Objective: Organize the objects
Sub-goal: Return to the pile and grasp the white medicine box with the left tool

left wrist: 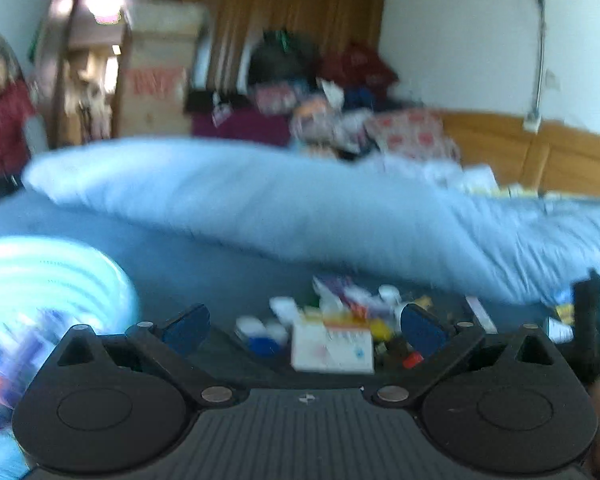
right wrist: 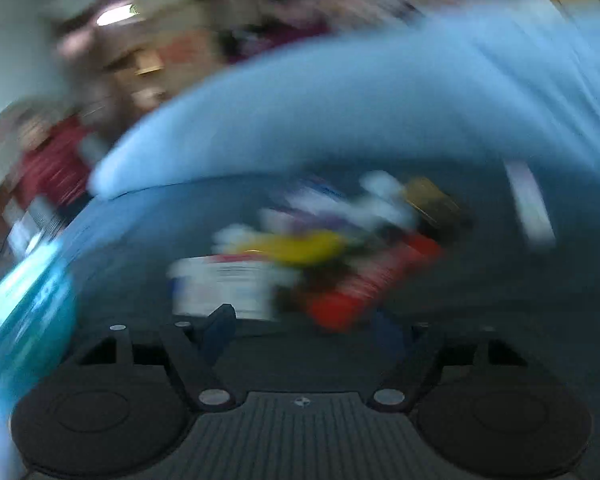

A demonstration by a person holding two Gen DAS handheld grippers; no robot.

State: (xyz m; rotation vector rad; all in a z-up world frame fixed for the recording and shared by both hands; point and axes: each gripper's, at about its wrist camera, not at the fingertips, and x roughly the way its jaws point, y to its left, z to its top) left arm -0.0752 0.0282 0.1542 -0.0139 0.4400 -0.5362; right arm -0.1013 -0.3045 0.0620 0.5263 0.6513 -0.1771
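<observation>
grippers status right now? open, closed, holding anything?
Left gripper: open wide, nothing between the fingers, pile of small items ahead on the bed.
Right gripper: open, nothing held; view heavily blurred.

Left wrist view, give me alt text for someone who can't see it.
The open, empty left gripper faces a blurred pile of small boxes and bottles on a dark blue bed. A pale blue ribbed basket sits at left, a light blue duvet lies behind, and a person in red stands at far left.
</observation>
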